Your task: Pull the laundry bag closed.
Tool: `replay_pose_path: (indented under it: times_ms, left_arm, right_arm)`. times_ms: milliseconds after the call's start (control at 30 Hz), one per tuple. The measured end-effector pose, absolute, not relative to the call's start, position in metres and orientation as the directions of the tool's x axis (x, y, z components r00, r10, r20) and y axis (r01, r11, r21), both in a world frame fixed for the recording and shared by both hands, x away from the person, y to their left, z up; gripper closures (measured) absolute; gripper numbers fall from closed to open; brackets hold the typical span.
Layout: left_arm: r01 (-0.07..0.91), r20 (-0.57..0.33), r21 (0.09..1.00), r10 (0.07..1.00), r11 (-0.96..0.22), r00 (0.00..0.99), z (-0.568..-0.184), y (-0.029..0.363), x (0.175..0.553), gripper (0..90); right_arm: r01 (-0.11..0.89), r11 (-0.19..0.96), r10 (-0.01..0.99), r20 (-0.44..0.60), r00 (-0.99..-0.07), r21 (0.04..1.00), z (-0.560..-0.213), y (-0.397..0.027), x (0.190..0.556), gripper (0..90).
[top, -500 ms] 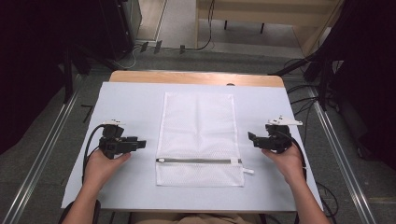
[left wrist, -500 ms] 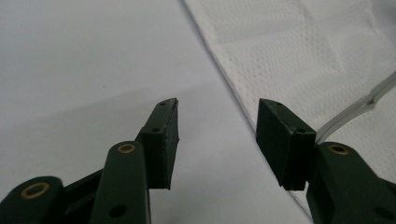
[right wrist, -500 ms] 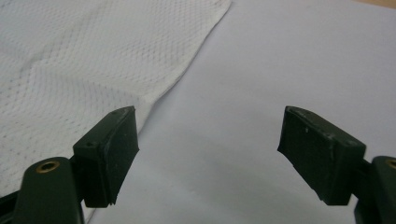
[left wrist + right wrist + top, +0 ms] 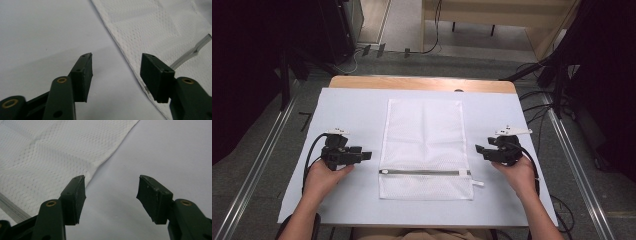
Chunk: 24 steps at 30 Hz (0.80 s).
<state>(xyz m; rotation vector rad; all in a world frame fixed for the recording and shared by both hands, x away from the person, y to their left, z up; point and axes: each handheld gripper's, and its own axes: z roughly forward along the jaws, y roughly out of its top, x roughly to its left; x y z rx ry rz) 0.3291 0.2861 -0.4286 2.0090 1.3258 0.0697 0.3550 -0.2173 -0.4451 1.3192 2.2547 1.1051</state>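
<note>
- My left gripper [image 4: 366,156], jaws spread and empty, just left of the mesh bag [image 4: 424,145].
- My right gripper [image 4: 480,151], jaws spread and empty, just right of it.

The high view sits above the person's side of the table [image 4: 362,105] and looks forward and down, far enough off to take in the whole top plus floor around it. The left gripper view rides low and close, looking along its jaws at the left edge of the white mesh bag [image 4: 160,27]. The right gripper view does the same from the other side, so both share that bag [image 4: 45,152] and the pale table cover with the high view.
</note>
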Motion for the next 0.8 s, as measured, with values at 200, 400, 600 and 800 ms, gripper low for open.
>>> replay_pose_path:
  times_ms: [200,400,600,800]
  left_arm:
    - [0.785,-0.337,0.575,0.808,-0.229,0.483,-0.4307,0.285,0.3298,37.8]
    - [0.79,-0.347,0.572,0.808,-0.221,0.477,-0.4293,0.2867,0.3299,38.3]
    - [0.783,-0.34,0.578,0.803,-0.231,0.489,-0.4288,0.2843,0.3283,38.3]
    - [0.781,-0.344,0.581,0.801,-0.228,0.49,-0.4282,0.2853,0.3283,37.3]
  right_arm:
    - [0.621,0.287,0.834,0.128,-0.536,0.73,-0.4457,-0.2187,0.3547,41.4]
    - [0.634,0.263,0.837,0.155,-0.524,0.727,-0.4452,-0.2219,0.3557,40.1]
    - [0.637,0.257,0.839,0.16,-0.521,0.727,-0.4448,-0.2214,0.3558,39.8]
    - [0.645,0.25,0.839,0.171,-0.516,0.722,-0.4453,-0.2235,0.357,41.3]
